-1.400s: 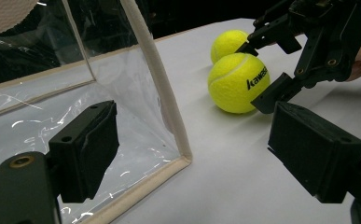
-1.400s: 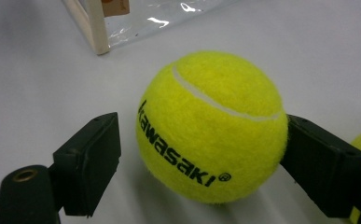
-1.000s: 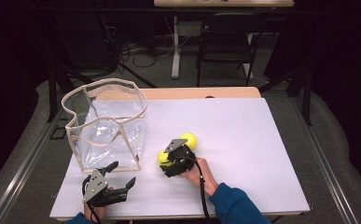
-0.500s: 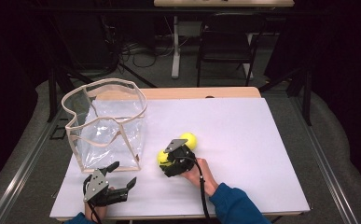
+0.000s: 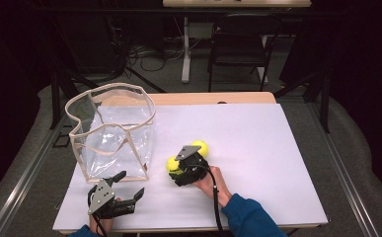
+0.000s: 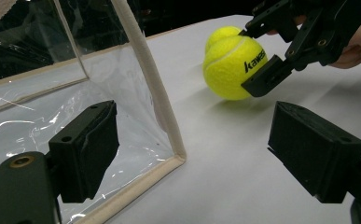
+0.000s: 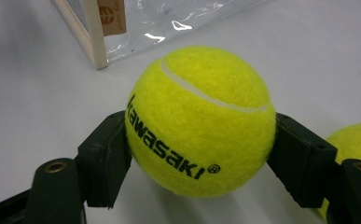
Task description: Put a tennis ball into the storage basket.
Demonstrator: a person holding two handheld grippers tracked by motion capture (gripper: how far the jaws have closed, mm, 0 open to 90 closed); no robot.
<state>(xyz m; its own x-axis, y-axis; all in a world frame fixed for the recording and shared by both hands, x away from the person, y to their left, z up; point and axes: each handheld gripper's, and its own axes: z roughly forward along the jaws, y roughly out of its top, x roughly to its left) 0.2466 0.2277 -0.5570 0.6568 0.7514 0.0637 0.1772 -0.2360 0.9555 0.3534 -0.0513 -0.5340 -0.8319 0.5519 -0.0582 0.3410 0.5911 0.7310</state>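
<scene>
Nothing shifts since earlier; right gripper [image 7: 199, 161] jaws just closing, pinching one of two tennis balls [image 7: 200, 119], mid-bench. Left gripper [image 6: 206, 154] spread. One clear bag [image 5: 112, 131], white bench [image 5: 277, 148], dark room.

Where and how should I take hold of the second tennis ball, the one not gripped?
Probably across its middle, coming from above or the open far side. The second tennis ball is round, so any diameter fits, but the gripped tennis ball in the right gripper sits close beside it, crowding that side.
</scene>
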